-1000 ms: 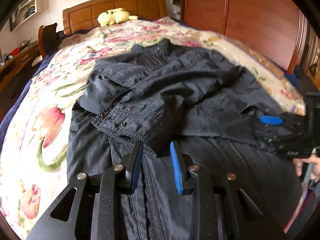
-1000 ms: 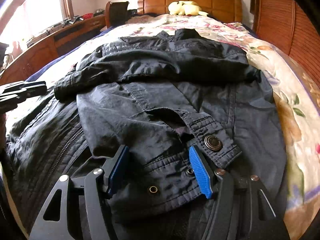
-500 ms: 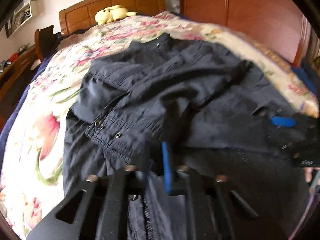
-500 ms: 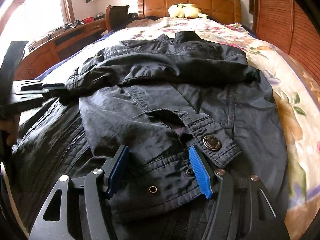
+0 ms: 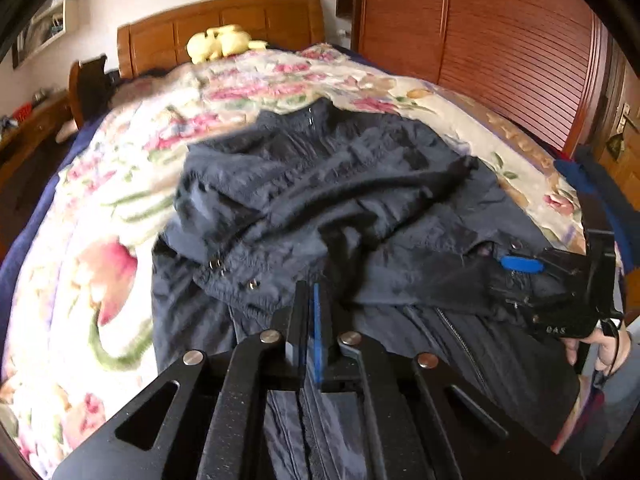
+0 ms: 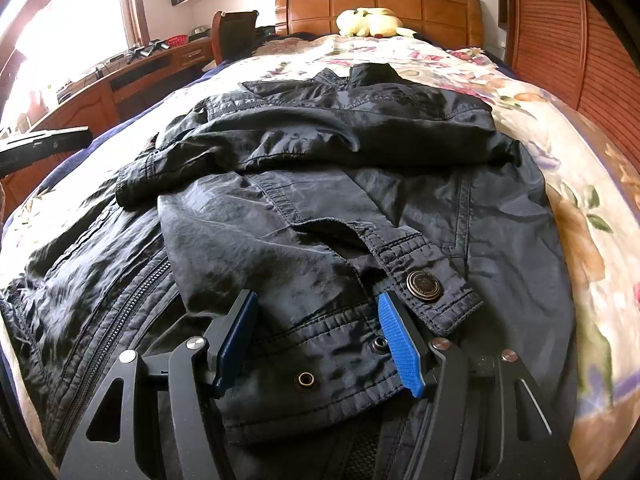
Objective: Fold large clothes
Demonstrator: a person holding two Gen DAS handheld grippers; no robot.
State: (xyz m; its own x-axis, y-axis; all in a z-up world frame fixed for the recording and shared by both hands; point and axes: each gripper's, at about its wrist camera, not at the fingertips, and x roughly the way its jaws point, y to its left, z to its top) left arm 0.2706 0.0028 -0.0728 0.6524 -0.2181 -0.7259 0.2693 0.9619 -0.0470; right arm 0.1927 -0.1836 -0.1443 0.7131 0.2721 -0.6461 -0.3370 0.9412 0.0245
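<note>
Dark jacket (image 6: 328,208) of thin woven cloth with a slight crinkled sheen, dull metal snap button (image 6: 425,286), floral cotton-like bedspread (image 6: 576,216), glossy wooden headboard (image 6: 380,0), matt black plastic tongs with ribbed blue pads (image 6: 400,344), soft plush toy (image 6: 370,22)

Daylight is admitted from a window (image 6: 60,28) at the upper left of the right wrist view, blown out to white glare. A sheen is cast on the dark jacket (image 6: 320,208). The left wrist view is softened by motion blur throughout. Strong fisheye bending and black vignetted corners are seen in both.
</note>
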